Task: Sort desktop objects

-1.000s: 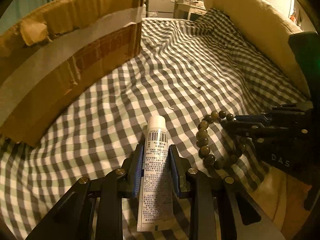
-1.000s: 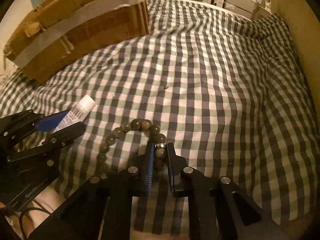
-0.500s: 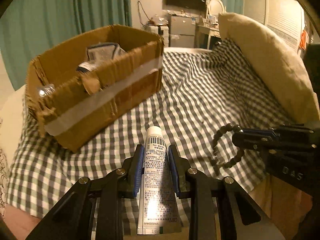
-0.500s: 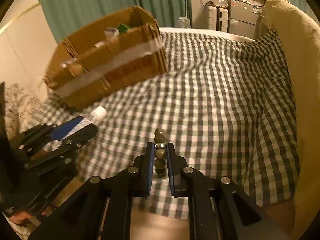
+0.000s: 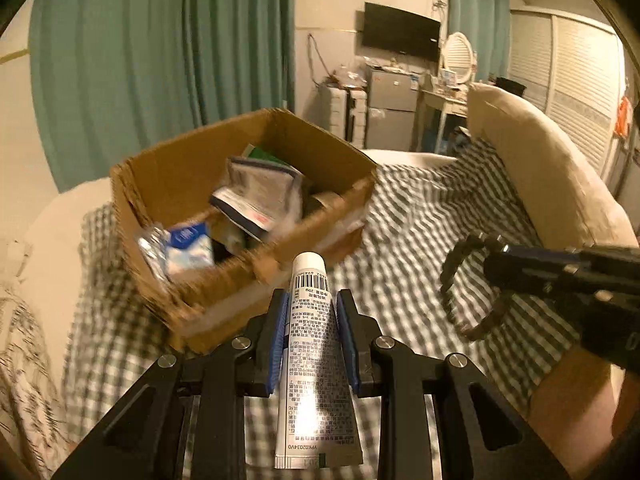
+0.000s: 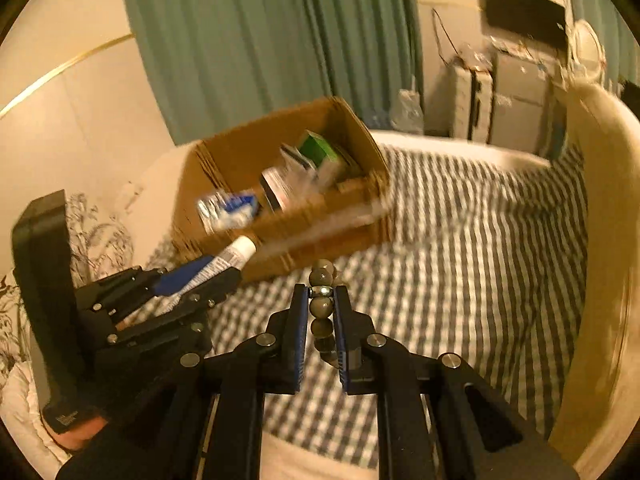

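tube (image 5: 317, 344) and bead bracelet (image 6: 322, 312) are the two things i have in hand, and both are up off the checked bedspread (image 5: 416, 248), not yet in the cardboard box (image 5: 244, 216). the white tube, barcode up and cap pointing away from me, sits pinched between the blue pads of my left hand-held gripper (image 5: 312, 340), which is closed snugly on its middle, the crimped end hanging back toward my wrist. the bracelet is nipped in my right hand-held gripper (image 6: 322, 320), jaws nearly together on a couple of beads beside a small metal spacer, the rest of the loop dangling below; from the left view it hangs as a dark ring (image 5: 468, 284) out to the right of the tube. the box lies ahead and a little to the left of both tools, open at the top, and it already holds several packets: a blue and white one (image 5: 188, 246), a grey pouch (image 5: 260, 196) and a green carton (image 6: 318, 150). so i judge the sorting well along: some things are boxed, these two are lifted, and what remains is to carry them over the near wall and let go. i can see nothing else loose on the bedspread in these views, though much of it is blurred. both my tools are angled downward and forward, side by side, the left one (image 6: 188, 288) showing low at the left of the right view.
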A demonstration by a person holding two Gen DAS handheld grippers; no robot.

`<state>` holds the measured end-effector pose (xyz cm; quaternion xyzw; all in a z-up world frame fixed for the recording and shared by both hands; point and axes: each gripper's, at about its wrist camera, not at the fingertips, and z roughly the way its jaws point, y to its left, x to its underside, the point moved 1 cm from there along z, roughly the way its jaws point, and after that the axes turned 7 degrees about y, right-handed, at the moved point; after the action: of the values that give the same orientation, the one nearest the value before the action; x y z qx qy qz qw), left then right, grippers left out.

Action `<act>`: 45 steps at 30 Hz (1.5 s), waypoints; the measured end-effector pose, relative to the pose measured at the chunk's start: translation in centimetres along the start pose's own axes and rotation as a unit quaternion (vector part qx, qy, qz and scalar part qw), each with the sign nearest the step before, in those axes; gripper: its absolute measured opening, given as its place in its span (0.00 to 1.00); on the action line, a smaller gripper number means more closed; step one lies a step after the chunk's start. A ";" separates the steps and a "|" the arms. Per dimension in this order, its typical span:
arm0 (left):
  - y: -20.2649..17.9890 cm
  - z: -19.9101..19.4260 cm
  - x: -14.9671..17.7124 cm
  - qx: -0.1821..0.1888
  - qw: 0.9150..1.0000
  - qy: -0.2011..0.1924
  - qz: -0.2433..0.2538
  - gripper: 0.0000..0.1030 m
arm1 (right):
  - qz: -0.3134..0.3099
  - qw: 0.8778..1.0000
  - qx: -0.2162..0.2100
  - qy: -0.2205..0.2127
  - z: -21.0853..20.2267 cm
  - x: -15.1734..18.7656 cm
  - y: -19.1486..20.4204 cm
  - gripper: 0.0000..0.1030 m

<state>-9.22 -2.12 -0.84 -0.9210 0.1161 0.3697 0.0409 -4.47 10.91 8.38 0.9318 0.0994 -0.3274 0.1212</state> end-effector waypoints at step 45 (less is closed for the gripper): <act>9.6 2.9 -3.6 -0.044 0.976 -0.075 -0.198 1.00 | -0.045 0.983 0.150 -0.100 5.0 -5.1 -0.3 1.00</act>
<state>-16.03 -10.26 -0.29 -0.8964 -0.0881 0.4268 0.0813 -11.40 9.19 7.76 0.8966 0.0789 -0.4349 -0.0254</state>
